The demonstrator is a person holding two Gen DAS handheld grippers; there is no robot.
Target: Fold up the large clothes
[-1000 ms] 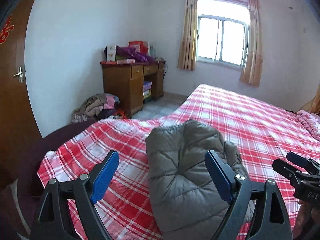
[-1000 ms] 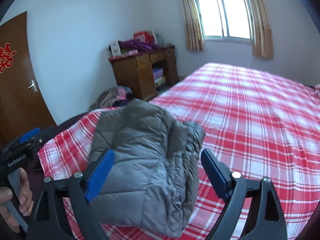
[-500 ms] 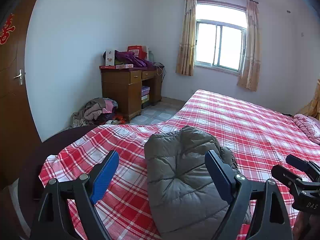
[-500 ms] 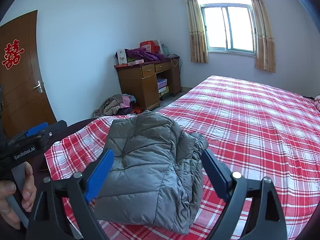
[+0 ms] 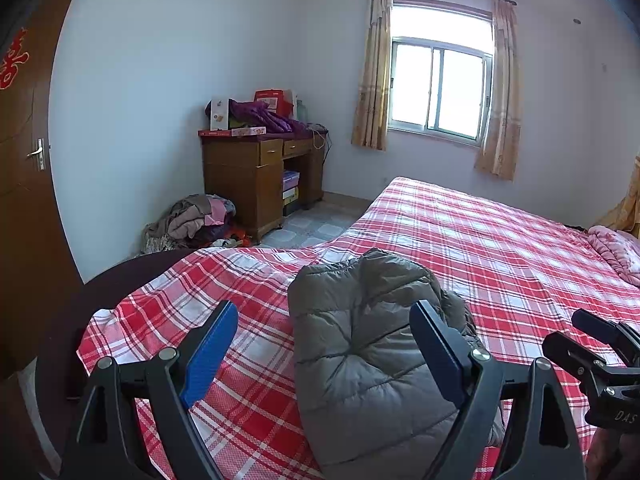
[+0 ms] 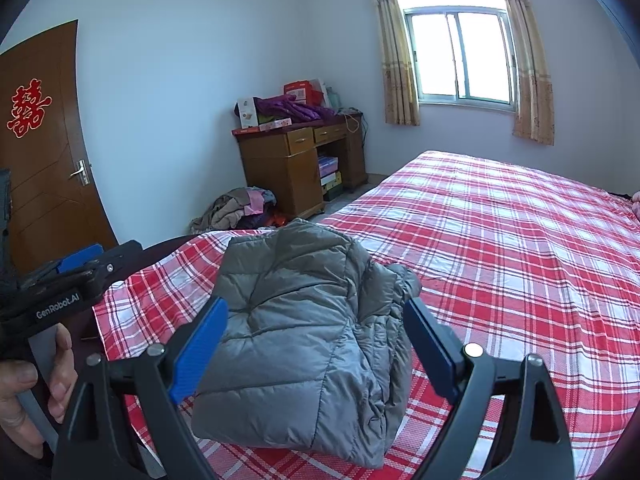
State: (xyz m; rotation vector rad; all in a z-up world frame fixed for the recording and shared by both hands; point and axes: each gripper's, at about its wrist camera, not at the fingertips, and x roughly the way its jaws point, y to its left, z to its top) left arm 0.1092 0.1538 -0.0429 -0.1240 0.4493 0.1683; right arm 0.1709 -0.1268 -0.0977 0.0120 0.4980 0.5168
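Grey puffer jacket [image 5: 372, 356] sits folded into a compact bundle near the foot corner of the bed [image 5: 500, 248], on the red plaid sheet, close to the edge facing the door. Nothing holds it.

Left claw [image 5: 324, 350]: released, jaws spread wide, blue pads in the air above the sheet; the jacket shows between them in the view but no pad touches it. Right claw [image 6: 316, 344]: same, released and wide, hanging over the near end of the bundle with no contact visible. A hand [image 6: 28, 384] grips the left tool's handle at the lower left of the right wrist view.

What changed over the last second: the bundle looks the same shape and lies on the same spot of the sheet. Both views now sit a bit higher and further back, showing more floor, desk and window than a second ago, and the jacket reads slightly smaller in the right view. Jaw spread matches the earlier frames, no closing.

Reading for the task: the fold on this jacket looks done, with sleeves tucked under and a neat quilted face on top, though the right side shows some loose bunched layers. Claws backing off with open jaws suggests release after the last fold, not a new grasp.

Further out: wooden desk [image 5: 260, 176] with boxes on top against the far wall, a heap of clothes [image 5: 192, 220] on the floor beside it, a curtained window [image 5: 440, 88], a brown door [image 6: 44, 148] on the left.
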